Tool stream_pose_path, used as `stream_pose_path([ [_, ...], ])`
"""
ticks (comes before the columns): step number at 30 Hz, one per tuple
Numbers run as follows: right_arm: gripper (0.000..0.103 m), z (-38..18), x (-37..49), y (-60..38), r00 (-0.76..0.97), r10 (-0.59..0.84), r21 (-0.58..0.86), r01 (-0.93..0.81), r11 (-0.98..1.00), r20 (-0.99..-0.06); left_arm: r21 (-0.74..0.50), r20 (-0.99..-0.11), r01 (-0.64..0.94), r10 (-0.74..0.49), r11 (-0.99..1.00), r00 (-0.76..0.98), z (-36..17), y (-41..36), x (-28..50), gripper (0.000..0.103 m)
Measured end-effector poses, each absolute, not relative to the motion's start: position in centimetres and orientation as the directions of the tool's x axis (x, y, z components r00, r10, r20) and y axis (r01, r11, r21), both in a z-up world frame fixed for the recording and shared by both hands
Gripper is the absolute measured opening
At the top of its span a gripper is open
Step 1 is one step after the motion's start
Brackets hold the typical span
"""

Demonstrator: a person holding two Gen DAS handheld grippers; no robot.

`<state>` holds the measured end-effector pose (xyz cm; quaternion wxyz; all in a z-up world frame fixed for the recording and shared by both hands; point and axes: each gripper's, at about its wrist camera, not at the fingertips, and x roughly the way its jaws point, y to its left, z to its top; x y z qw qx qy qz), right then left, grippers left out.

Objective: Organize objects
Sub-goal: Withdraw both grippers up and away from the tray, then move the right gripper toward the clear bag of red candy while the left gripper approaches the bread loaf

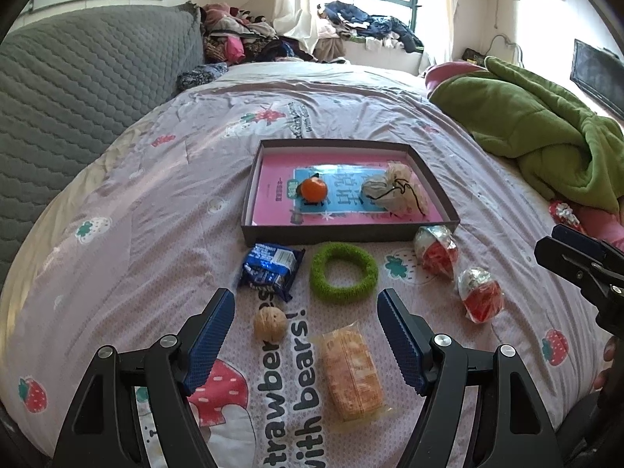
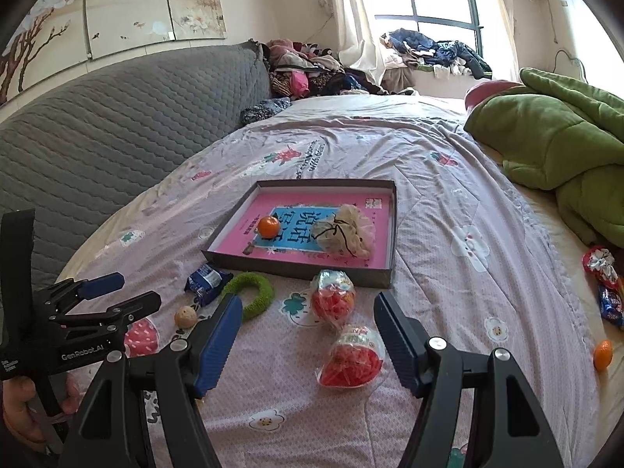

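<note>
From the left wrist, the left gripper hangs over the bed with its jaws wide apart and nothing between them. Below the gap lie a walnut and a wrapped cake. Further on sit a blue packet and a green ring, both just short of the tray. In the tray, an orange rests on the left and a cloth pouch on the right. Two red bags lie right of the ring, one near the tray's corner. The right gripper shows at the right edge.

From the right wrist, the right gripper hangs with its jaws spread and empty, one red bag lying between them on the bed, the other just beyond. The tray holds the orange and pouch. The ring, packet and walnut lie to the left. A second orange sits well apart at the right.
</note>
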<state>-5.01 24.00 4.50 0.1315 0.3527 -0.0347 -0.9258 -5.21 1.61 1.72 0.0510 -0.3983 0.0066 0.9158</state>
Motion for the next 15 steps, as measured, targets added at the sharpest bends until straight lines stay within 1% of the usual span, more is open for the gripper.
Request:
stream_pose_path([
  [9,0.07,3.0,-5.1,23.9,-0.702,-0.231,0.121,0.203,-0.972,-0.674,-0.031,-0.753,-0.111,0.096,-0.993,-0.651,-0.3,2.4,-4.3,0.077],
  [15,0.07,1.6,-5.2,23.8,-0.692,-0.179,0.073,0.18,-0.981,-0.699,-0.026,-0.768,-0.117,0.095,-0.993,-0.633,-1.9,3.1,-4.0,0.077],
])
